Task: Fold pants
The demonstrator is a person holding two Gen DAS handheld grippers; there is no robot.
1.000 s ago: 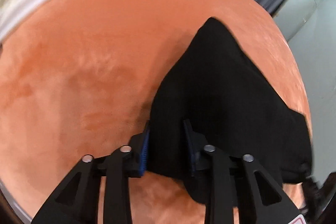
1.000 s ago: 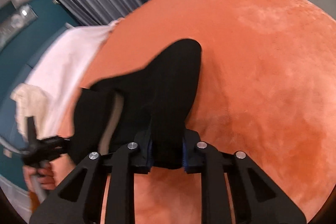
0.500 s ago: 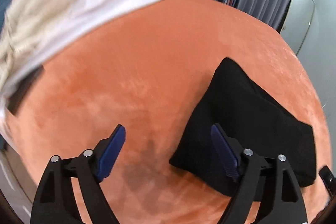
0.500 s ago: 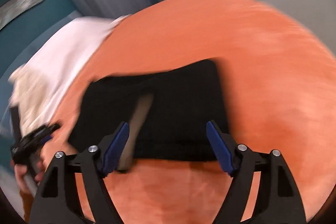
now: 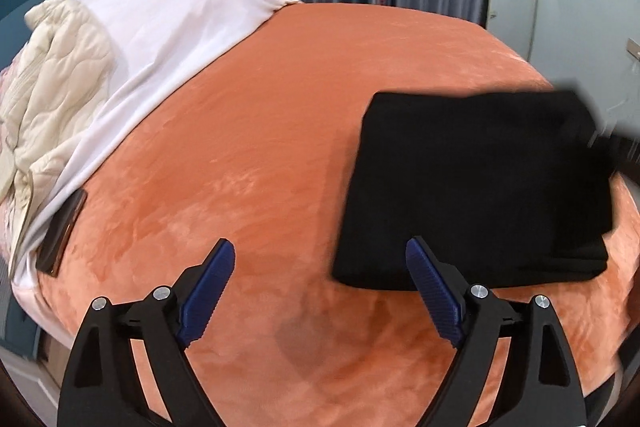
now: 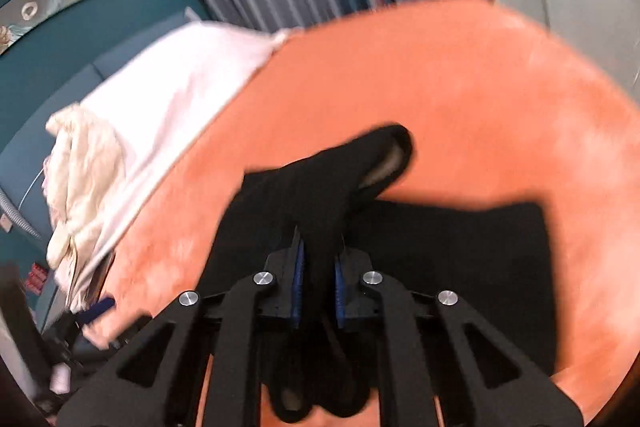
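Both grippers have let go since earlier; left gripper opening, empty; right gripper closing, pinching a fold of the black pants, folded on the orange blanket; likely the last fold, needing that fold carried across.

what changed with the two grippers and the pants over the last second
The left gripper let go of the black pants, drew back, and its jaws are opening over bare orange blanket. The right gripper released, then is closing again on a raised fold. The white sheet stayed put.
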